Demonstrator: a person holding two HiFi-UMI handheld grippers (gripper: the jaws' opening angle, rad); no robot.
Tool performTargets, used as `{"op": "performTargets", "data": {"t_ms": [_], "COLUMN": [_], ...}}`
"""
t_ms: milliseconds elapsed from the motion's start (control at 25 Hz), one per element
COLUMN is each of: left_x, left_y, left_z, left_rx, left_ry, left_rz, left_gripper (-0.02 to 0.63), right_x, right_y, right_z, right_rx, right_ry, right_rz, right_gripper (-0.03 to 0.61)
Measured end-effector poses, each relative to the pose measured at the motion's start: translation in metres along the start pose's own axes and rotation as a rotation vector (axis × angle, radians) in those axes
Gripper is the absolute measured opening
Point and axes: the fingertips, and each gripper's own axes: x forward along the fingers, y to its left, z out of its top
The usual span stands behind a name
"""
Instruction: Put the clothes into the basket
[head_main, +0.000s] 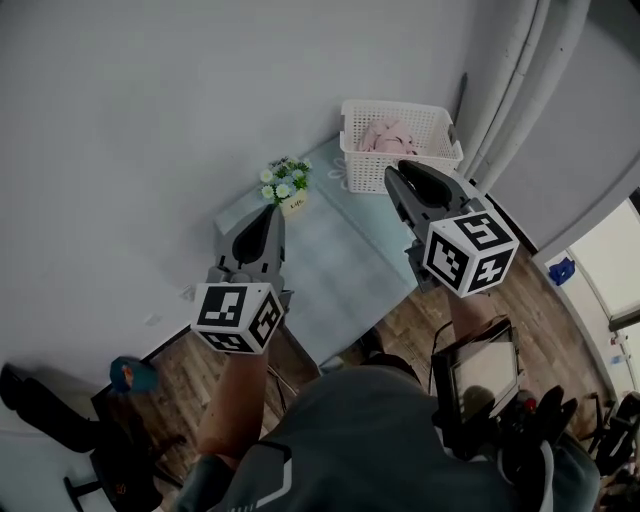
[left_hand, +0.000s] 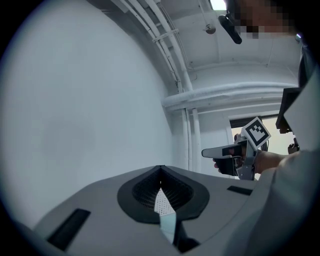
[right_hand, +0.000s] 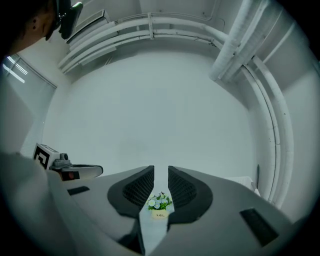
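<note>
The left claw (head_main: 268, 213) is held up over the near left of the glass desk (head_main: 330, 265), clenched tip to tip on nothing, with a small pot of flowers (head_main: 285, 186) on the desk just beyond it. At the far right of the desk, the pink clothes (head_main: 388, 135) already lie bunched inside the white lattice basket (head_main: 365, 172); they look soft, light and limp, so I judge a pinch on a raised fold would serve best, and the cloth would drape and trail when lifted. The right claw (head_main: 402, 172) hovers on the near side of the basket, its jaws a narrow slit apart and empty.
</note>
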Motion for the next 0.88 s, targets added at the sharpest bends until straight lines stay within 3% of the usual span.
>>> {"op": "performTargets", "data": {"t_ms": [440,880], "left_x": [-0.007,-0.001], "left_y": [-0.024,-0.03], "left_z": [-0.008,-0.007], "left_rx": [0.022,0.037], "left_ry": [0.012,0.009], "left_rz": [-0.015,-0.037], "left_gripper": [0.009,0.009], "right_x": [-0.031,-0.037], "right_y": [-0.001,-0.003], "right_z": [-0.02,-0.018], "right_rx": [0.028,0.041], "right_ry": [0.002,-0.017], "right_rz": [-0.05,-0.051], "right_gripper": [0.016,0.014]}}
